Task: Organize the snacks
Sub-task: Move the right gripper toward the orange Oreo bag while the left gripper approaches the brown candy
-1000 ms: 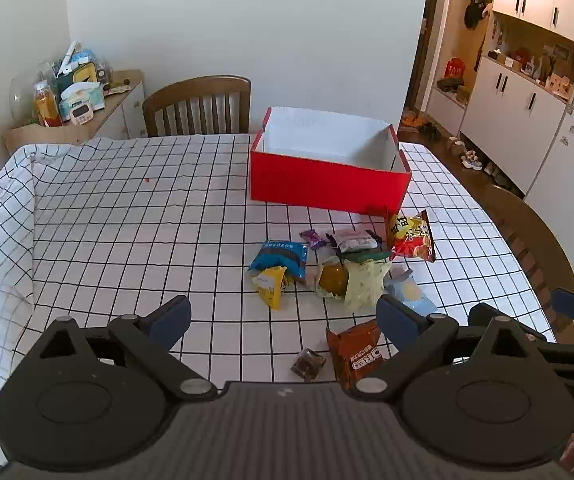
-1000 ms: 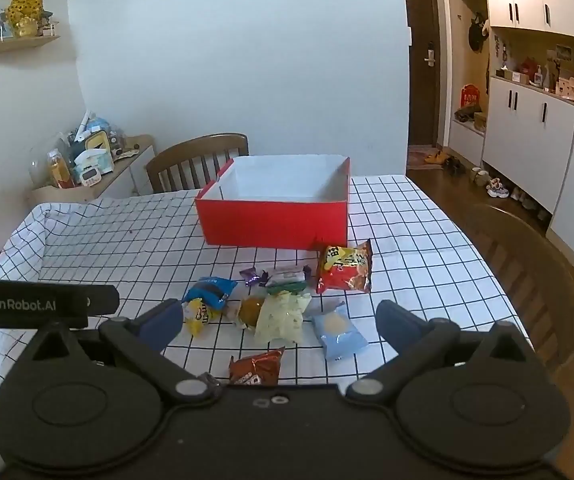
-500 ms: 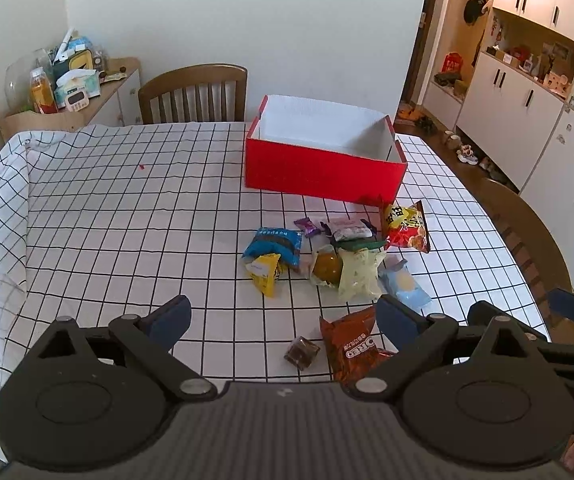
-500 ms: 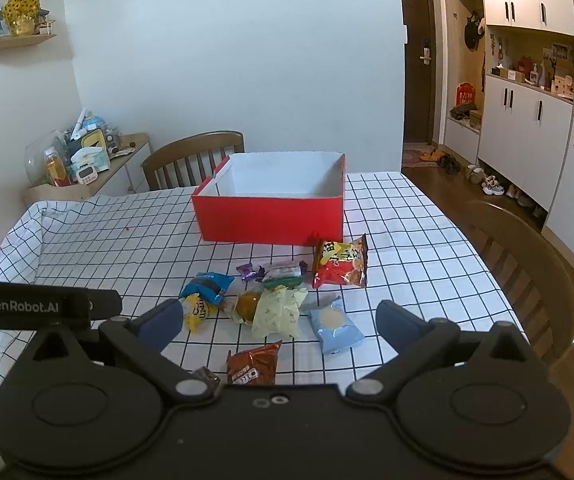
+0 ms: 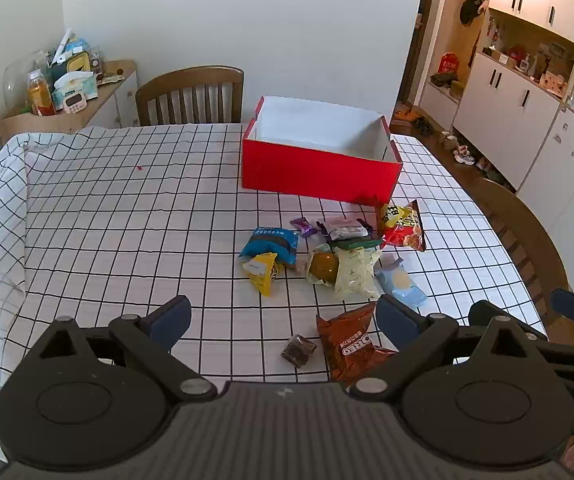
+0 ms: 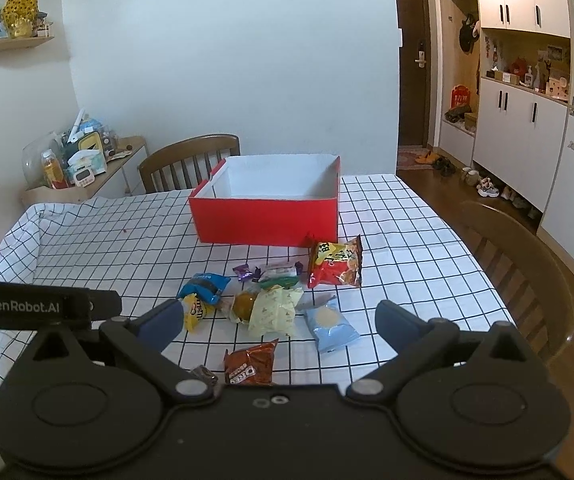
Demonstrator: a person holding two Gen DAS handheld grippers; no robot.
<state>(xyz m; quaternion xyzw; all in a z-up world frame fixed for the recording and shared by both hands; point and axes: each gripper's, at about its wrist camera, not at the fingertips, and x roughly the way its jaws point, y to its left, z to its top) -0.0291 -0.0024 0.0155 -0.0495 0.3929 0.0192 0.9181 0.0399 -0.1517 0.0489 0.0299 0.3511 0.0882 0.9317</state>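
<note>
An open red box (image 5: 319,170) (image 6: 265,220) with a white inside stands at the far middle of the checked tablecloth. In front of it lie several snack packs: a red chip bag (image 5: 402,225) (image 6: 336,263), a blue pack (image 5: 273,242) (image 6: 206,286), a yellow pack (image 5: 262,271), a pale green bag (image 5: 355,272) (image 6: 273,308), a light blue pack (image 5: 401,282) (image 6: 330,322), a brown Oreo pack (image 5: 349,342) (image 6: 251,364) and a small dark sweet (image 5: 298,350). My left gripper (image 5: 283,316) and my right gripper (image 6: 277,322) hover open above the near table edge, nothing between their fingers.
A wooden chair (image 5: 191,94) stands behind the table and another chair (image 6: 515,256) at its right side. A side cabinet (image 5: 67,114) with bottles and clutter sits at the far left. White cupboards (image 6: 527,128) line the right wall.
Both views have drawn back and tilted slightly, so the snacks and the box sit a little higher in frame. Both grippers stay open. No snack has moved.
</note>
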